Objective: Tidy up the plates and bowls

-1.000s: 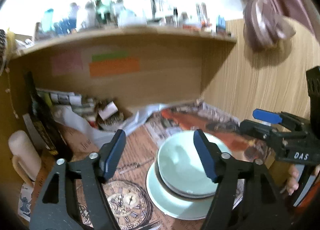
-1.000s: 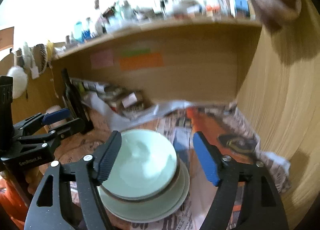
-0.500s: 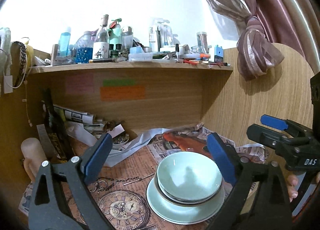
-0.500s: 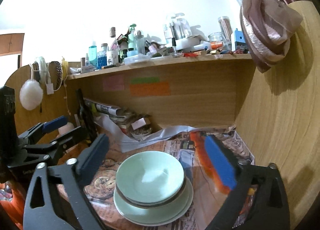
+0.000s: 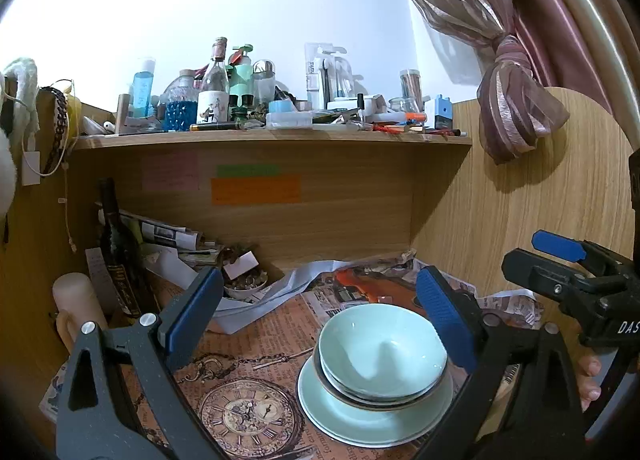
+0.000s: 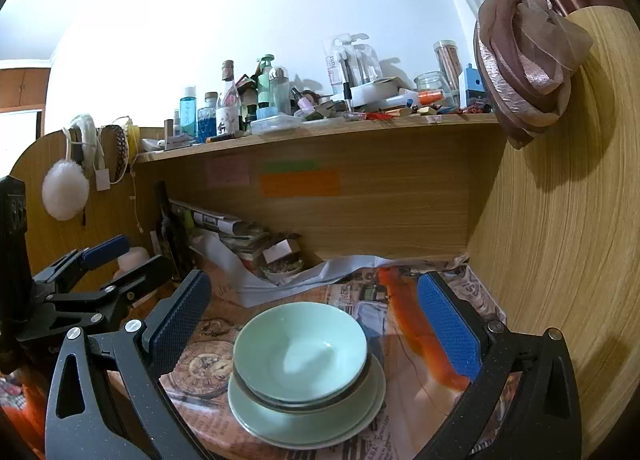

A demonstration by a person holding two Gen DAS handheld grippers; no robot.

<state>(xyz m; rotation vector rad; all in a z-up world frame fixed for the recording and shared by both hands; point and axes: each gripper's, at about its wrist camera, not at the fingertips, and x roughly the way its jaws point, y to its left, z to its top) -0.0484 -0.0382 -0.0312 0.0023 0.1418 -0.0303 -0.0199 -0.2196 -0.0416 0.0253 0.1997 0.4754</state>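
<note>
**Bowls stacked on the plate, both hand-held grippers standing wide**

Wooden panels are closing in a worktop (image 5: 256, 344) papered with newsprint, and a crowded shelf (image 5: 272, 137) of bottles is running across the back under a white wall. Seen from the left wrist, the left hand-held gripper (image 5: 316, 314) is standing wide, its jaws having just been opening, with nothing pressed between the blue pads. Pale green bowls (image 5: 382, 352) are sitting nested on a pale green plate (image 5: 360, 418) low in the picture, partly behind the right-hand finger. A printed clock face (image 5: 248, 416) is showing on the paper just left of the plate. The right hand-held gripper (image 5: 560, 260) is reaching in from the right edge, with a person's fingertips (image 5: 590, 378) showing below it. A knotted curtain (image 5: 516, 108) is hanging at the upper right.

Seen from the right wrist, the right hand-held gripper (image 6: 314, 316) is likewise standing wide after its jaws have just been opening, gripping nothing. The bowls (image 6: 300, 350) are resting on the plate (image 6: 304, 422) between and beyond the two fingers, touching neither pad. The left hand-held gripper (image 6: 120, 260) is coming in from the left edge, apart from the stack. A dark bottle (image 6: 166, 224) is standing at the back left beside rolled newspapers (image 6: 216, 220).
</note>
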